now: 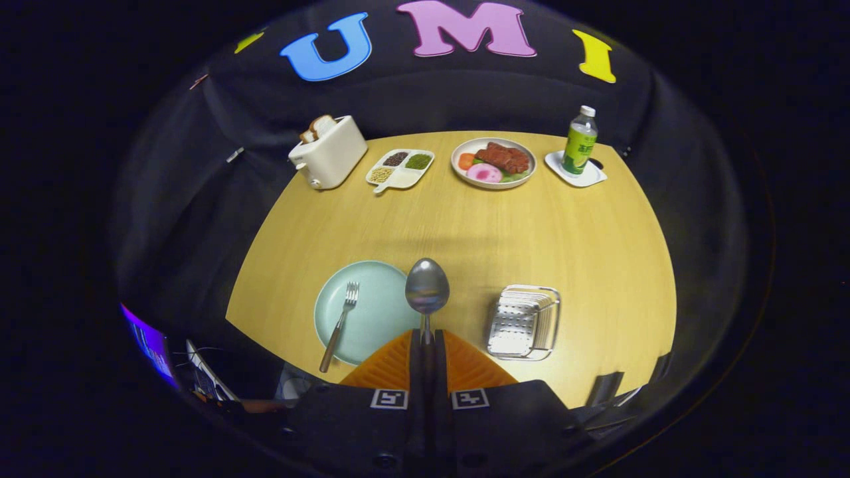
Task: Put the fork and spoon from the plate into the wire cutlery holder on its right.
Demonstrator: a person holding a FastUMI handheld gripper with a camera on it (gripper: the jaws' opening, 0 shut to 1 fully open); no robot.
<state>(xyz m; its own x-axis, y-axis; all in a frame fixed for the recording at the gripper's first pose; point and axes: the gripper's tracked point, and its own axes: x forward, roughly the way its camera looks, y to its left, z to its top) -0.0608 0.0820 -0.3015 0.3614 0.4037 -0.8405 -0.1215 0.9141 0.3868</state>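
My gripper (pixel 425 340) is shut on the handle of a metal spoon (pixel 427 287), whose bowl sticks out ahead of the orange fingers (pixel 392 364), lifted above the table. Below and to the left lies a pale green plate (pixel 375 292) with a wooden-handled fork (pixel 340 324) resting on its left side, tines pointing away. The wire cutlery holder (pixel 524 321) stands on the table to the right of the fingers, apart from the spoon.
At the far side of the wooden table (pixel 478 226) stand a white toaster (pixel 329 151) with bread, a divided dish of beans (pixel 400 167), a plate of food (pixel 493 162) and a green bottle (pixel 580 141) on a white coaster.
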